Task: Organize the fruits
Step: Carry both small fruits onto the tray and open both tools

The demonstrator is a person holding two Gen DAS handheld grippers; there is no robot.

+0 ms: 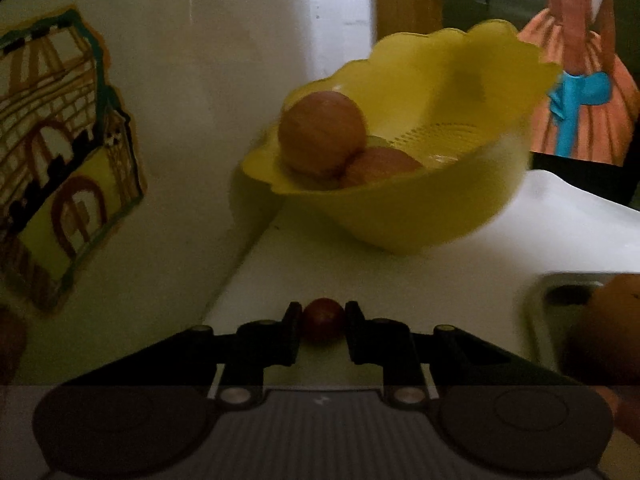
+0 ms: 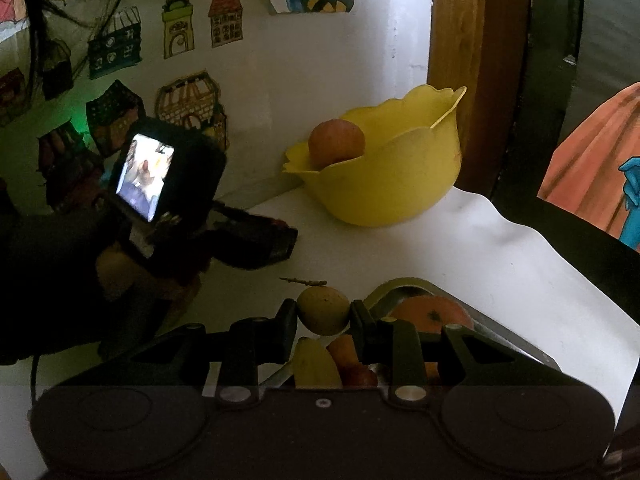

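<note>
The left gripper (image 1: 323,330) is closed narrow on a small dark red fruit (image 1: 323,319), which is pinched between the two fingertips just above the white desk (image 1: 460,280). Ahead of it, a yellow scalloped bowl (image 1: 420,208) is seen on the desk near the wall, with two reddish apples (image 1: 322,132) resting inside, one on top of the other. A paper drawing of a house (image 1: 60,152) is stuck on the wall to the left.

The right gripper (image 2: 323,316) is clamped on a small yellow-green fruit (image 2: 323,310) with a stem on top, held over a metal tray (image 2: 496,328). In the tray an orange (image 2: 430,314), a yellow fruit (image 2: 314,364) and some reddish pieces are crowded beneath the fingers. Between this gripper and the bowl, the left device with its lit screen (image 2: 146,178) is seen to the left, above the desk. More house cut-outs (image 2: 226,20) are pinned on the wall.
</note>
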